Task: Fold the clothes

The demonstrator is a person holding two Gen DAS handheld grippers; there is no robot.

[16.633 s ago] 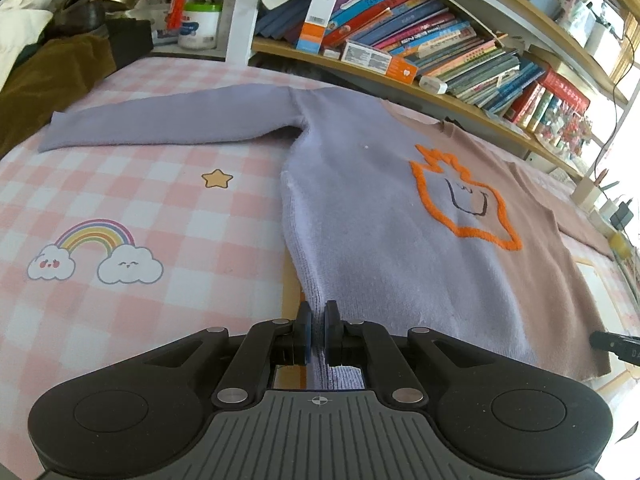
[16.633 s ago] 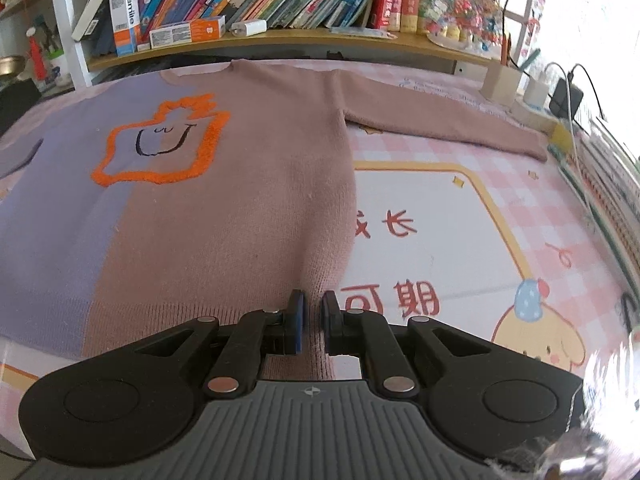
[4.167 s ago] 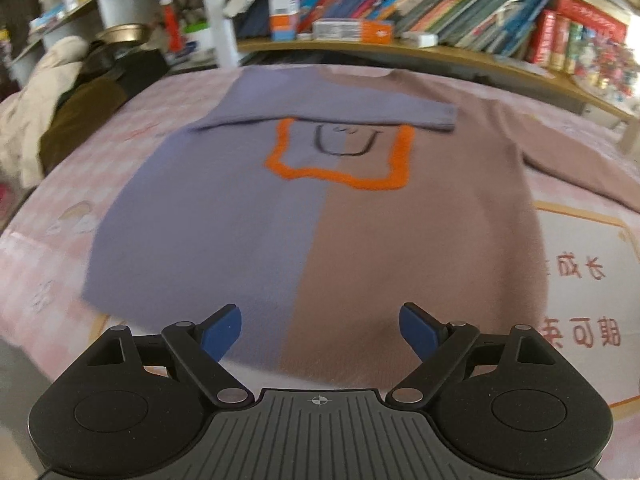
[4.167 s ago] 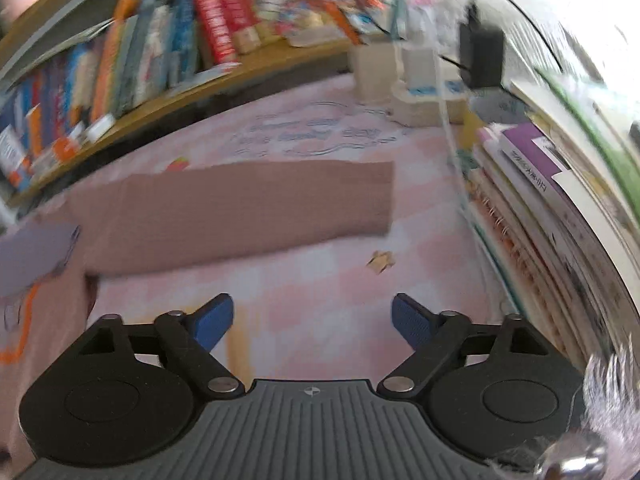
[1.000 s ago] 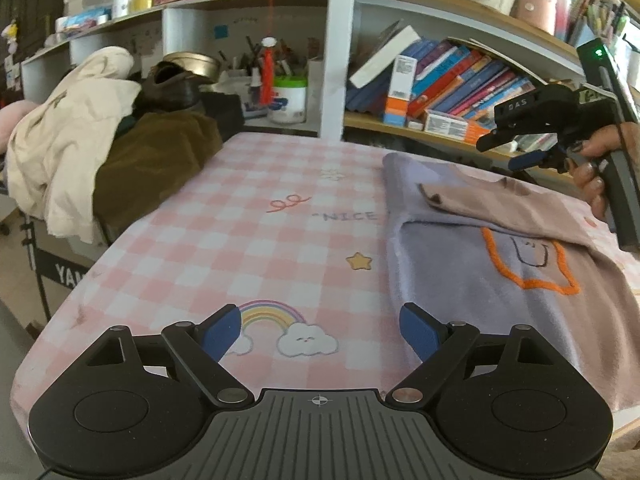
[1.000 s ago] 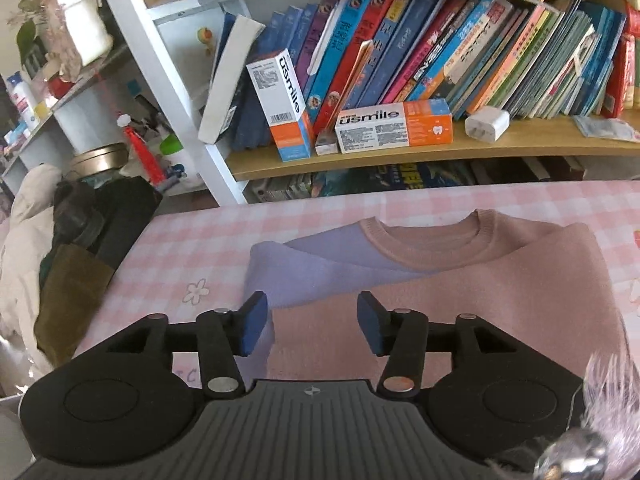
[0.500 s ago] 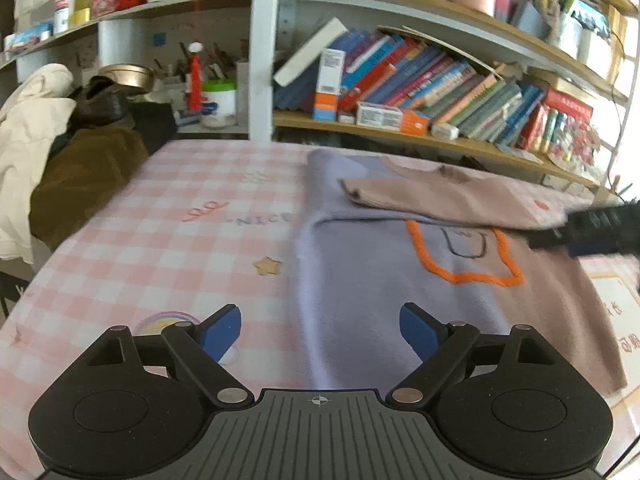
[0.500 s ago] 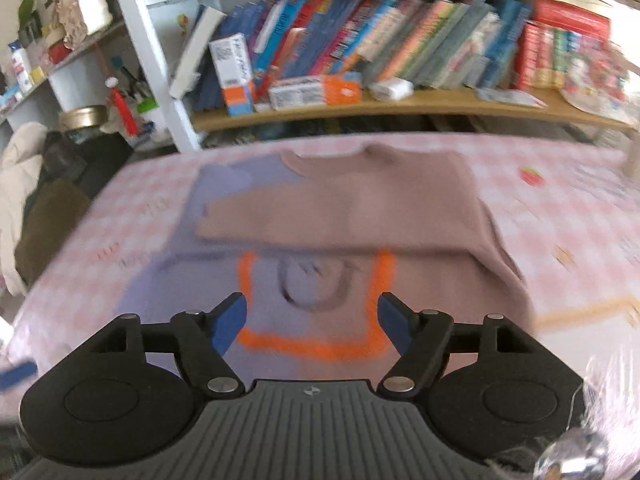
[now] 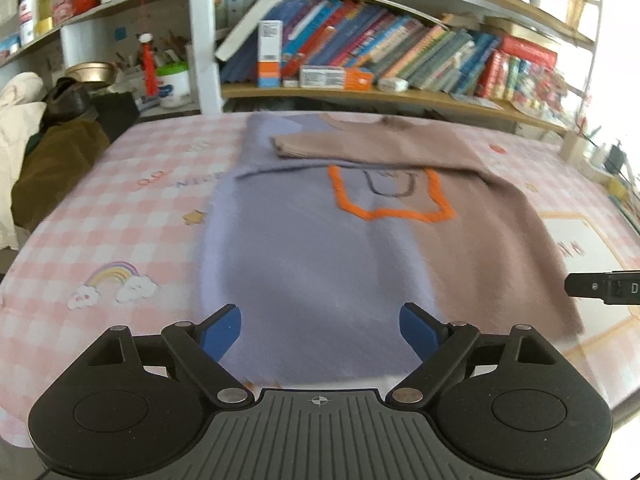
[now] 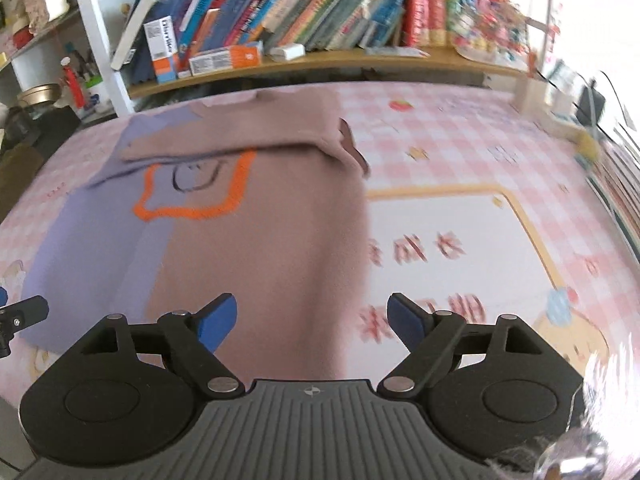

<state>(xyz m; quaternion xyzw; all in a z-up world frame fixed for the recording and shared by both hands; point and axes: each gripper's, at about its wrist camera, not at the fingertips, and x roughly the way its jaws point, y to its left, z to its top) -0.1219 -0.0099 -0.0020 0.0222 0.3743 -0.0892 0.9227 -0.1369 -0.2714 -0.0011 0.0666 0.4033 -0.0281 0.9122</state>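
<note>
A pink checked bed cover point(image 9: 132, 216) w/ cartoon rainbow and clouds filled the room's middle, and a sweater point(image 9: 320, 248) lay flat on it, half lavender, half dusty brown, collar toward the bookshelf point(image 9: 360, 92). Both sleeves were folded across the chest, brown one on top, just above the orange outline patch point(image 9: 390, 208). Shelf behind held rows of leaning books and a couple of small boxes. A heap of cream and brown clothes point(image 9: 48, 148) sat off the bed's left edge. Left gripper point(image 9: 320, 330) hovered at the lavender hem, blue fingers spread wide, holding nothing. Right gripper point(image 10: 310, 316) hung over the brown hem, fingers likewise apart and empty.
</note>
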